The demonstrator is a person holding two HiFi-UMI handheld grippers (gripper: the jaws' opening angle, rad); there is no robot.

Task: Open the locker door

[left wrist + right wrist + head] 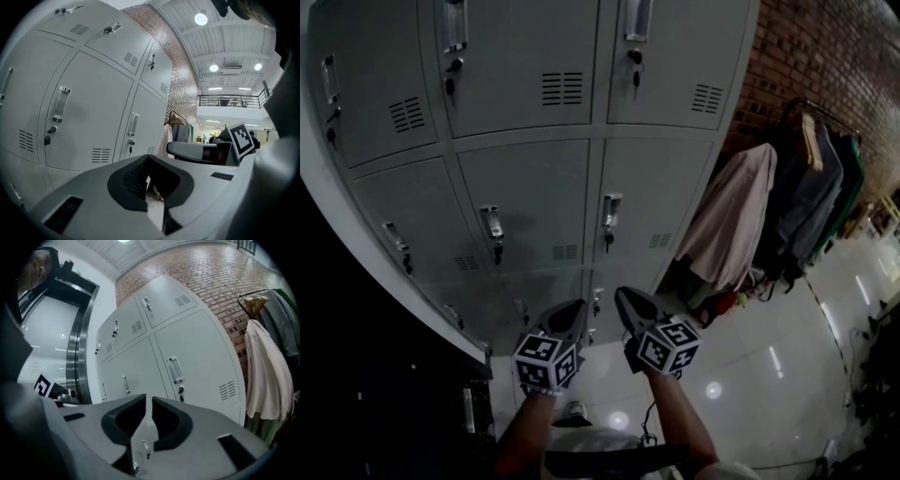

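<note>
Across the bank of grey metal lockers (675,56), every locker door (525,202) is shut and sits flush in its frame. The doors run in rows that fill the upper left of the head view. Each is a plain grey panel with an upright metal handle (491,223) near its left edge, a lock just under it with a key (498,253) hanging down, and a small block of vent slots (565,251) low on the right side.

Below the middle row, the left gripper (572,314) and the right gripper (628,302) are held side by side, near each other but apart, both pointing towards the lowest doors and touching none of them. The left gripper's own view shows its jaws closed at the tips with nothing between them. The right gripper's view shows its jaws parted by a narrow slit and empty, with a lower handle and key seen through the gap beneath them. A marker cube (546,361) rides on each gripper, above the person's bare forearms.

Right of the lockers, a pale coat (736,216) and darker garments hang from a clothes rail (816,117) against a brick wall (825,47). A glossy white floor (769,356) mirrors the ceiling lights.
</note>
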